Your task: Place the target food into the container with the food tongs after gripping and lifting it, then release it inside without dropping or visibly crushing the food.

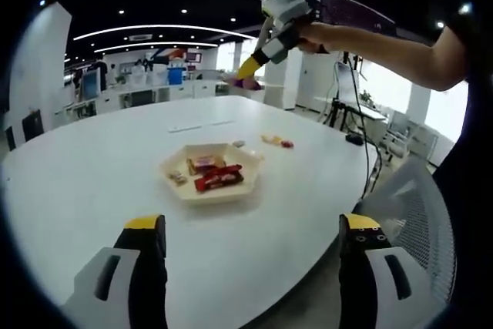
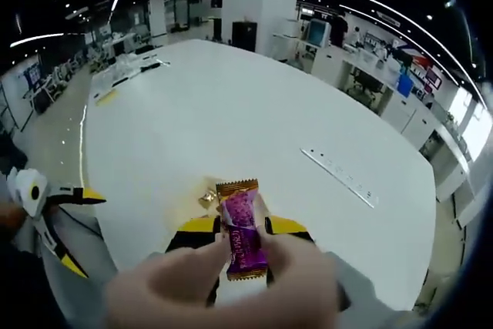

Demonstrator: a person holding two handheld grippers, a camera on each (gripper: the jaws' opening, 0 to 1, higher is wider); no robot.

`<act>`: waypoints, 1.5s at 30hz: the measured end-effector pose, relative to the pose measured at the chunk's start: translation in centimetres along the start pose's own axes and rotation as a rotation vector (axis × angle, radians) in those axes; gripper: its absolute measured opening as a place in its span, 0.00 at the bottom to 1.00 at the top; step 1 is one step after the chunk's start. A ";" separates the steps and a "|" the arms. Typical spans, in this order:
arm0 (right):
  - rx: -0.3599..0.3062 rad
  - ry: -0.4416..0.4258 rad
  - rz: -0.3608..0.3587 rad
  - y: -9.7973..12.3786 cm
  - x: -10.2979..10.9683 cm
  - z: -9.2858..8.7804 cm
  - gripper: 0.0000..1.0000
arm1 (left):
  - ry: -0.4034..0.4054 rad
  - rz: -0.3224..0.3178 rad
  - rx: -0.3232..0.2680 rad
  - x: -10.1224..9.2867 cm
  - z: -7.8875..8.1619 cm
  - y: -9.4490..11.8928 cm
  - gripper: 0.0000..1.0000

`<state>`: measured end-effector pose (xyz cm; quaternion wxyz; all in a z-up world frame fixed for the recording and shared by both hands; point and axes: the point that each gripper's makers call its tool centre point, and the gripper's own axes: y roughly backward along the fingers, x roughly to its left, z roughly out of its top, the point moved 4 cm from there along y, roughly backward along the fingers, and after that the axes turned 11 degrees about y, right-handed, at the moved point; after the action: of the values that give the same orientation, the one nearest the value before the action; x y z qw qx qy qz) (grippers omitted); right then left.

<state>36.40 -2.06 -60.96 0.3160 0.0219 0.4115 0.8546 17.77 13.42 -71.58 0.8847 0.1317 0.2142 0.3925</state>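
A cream hexagonal tray (image 1: 245,188) sits mid-table in the left gripper view and holds red snack bars (image 1: 219,179) and several small wrapped pieces. My left gripper (image 1: 254,225) hangs above the table's near edge with its jaws wide open and nothing between them. It also appears at the left as the left gripper (image 2: 81,229), apart from the candy. My right gripper (image 1: 243,73) is raised high over the far side, held by a hand (image 1: 312,34). That right gripper (image 2: 240,225) is shut on a purple wrapped candy (image 2: 240,240). Fingers (image 2: 177,275) cover the jaw bases.
Loose candies (image 1: 277,142) lie on the white table (image 1: 92,167) right of the tray. A small gold wrapper (image 2: 206,199) shows just beyond the purple candy. A flat white strip (image 2: 339,176) lies on the table. A mesh chair (image 1: 416,213) stands at the table's right edge.
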 end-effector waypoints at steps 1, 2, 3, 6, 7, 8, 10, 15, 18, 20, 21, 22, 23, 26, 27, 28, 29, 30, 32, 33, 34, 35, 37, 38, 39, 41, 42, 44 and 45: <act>-0.003 0.005 0.007 -0.2 0.3 0.3 0.22 | 0.001 0.001 -0.001 0.0 0.0 0.0 0.90; -0.008 0.014 0.014 -0.4 0.6 0.7 0.22 | 0.002 0.003 -0.002 0.1 0.0 0.0 0.90; -0.010 0.019 0.020 -0.5 0.9 1.0 0.22 | 0.002 0.004 -0.002 0.1 0.0 0.0 0.90; -0.021 0.041 0.041 -1.0 1.7 1.6 0.22 | 0.004 0.006 -0.006 0.1 0.1 0.0 0.90; -0.024 0.045 0.047 -1.0 1.9 1.7 0.23 | 0.006 0.008 -0.007 0.2 0.1 0.1 0.90; -0.032 0.045 0.050 -1.0 2.0 1.8 0.25 | 0.006 0.009 -0.008 0.2 0.1 0.1 0.90; -0.047 0.037 0.065 -1.1 2.1 2.1 0.25 | 0.007 0.009 -0.009 0.2 0.1 0.1 0.90; -0.038 0.058 0.057 -1.0 2.0 2.2 0.25 | 0.007 0.008 -0.003 0.2 0.1 0.0 0.90; -0.028 0.045 0.062 -1.1 1.8 1.8 0.26 | 0.004 0.011 0.003 0.2 0.0 0.0 0.89; -0.026 0.044 0.058 -1.1 1.8 1.6 0.26 | 0.004 0.010 0.003 0.2 0.0 0.0 0.89; -0.015 0.049 0.048 -1.2 1.7 1.3 0.26 | 0.004 0.010 0.004 0.2 -0.1 0.0 0.89; -0.003 0.057 0.040 -1.2 1.6 1.0 0.26 | 0.004 0.010 0.006 0.2 -0.1 0.0 0.89; -0.003 0.056 0.039 -1.3 1.5 0.9 0.26 | 0.002 0.009 0.009 0.2 -0.1 0.0 0.89; -0.003 0.032 0.050 -1.3 1.3 0.4 0.26 | -0.003 0.004 0.013 0.0 -0.2 0.0 0.88; 0.003 0.029 0.045 -1.3 1.2 0.1 0.26 | -0.001 0.004 0.015 0.1 -0.2 -0.1 0.88; 0.006 0.027 0.043 -1.3 1.1 -0.1 0.26 | 0.000 0.004 0.017 0.1 -0.2 -0.1 0.88; 0.007 0.023 0.045 -1.3 1.0 -0.3 0.26 | 0.000 0.003 0.018 0.0 -0.2 -0.1 0.88; 0.007 0.012 0.048 -1.3 0.9 -0.6 0.26 | 0.000 0.003 0.020 0.0 -0.3 -0.1 0.88; 0.017 -0.001 0.045 -1.4 0.5 -1.3 0.27 | 0.002 0.002 0.022 0.0 -0.3 -0.1 0.89; 0.022 -0.013 0.045 -1.5 0.3 -1.8 0.27 | 0.003 0.000 0.023 0.0 -0.4 -0.2 0.90; 0.025 -0.025 0.044 -1.5 0.1 -2.2 0.27 | 0.003 0.002 0.024 0.0 -0.4 -0.2 0.90; 0.027 -0.036 0.044 -1.5 -0.1 -2.7 0.27 | 0.002 0.003 0.026 0.0 -0.4 -0.2 0.90; 0.034 -0.060 0.045 -1.6 -0.5 -3.6 0.27 | 0.002 0.001 0.034 0.0 -0.5 -0.3 0.89; 0.043 -0.074 0.045 -1.6 -0.6 -4.0 0.27 | 0.000 0.003 0.039 0.0 -0.6 -0.3 0.90; 0.040 -0.073 0.041 -1.7 -0.7 -4.3 0.28 | -0.001 0.004 0.042 0.0 -0.6 -0.3 0.90; 0.045 -0.099 0.045 -1.7 -0.9 -5.0 0.28 | 0.000 0.004 0.049 0.1 -0.7 -0.4 0.90; 0.044 -0.103 0.045 -1.7 -1.0 -5.2 0.28 | 0.000 0.005 0.055 0.1 -0.8 -0.4 0.90; 0.042 -0.117 0.044 -1.7 -1.2 -5.6 0.28 | 0.001 0.008 0.063 0.2 -0.9 -0.4 0.90; 0.044 -0.134 0.049 -1.8 -1.4 -6.1 0.28 | 0.001 0.011 0.069 0.2 -1.0 -0.5 0.90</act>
<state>36.65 -6.20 -65.99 0.3213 0.0961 0.4076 0.8493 17.68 13.31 -72.72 0.8774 0.1629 0.2274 0.3897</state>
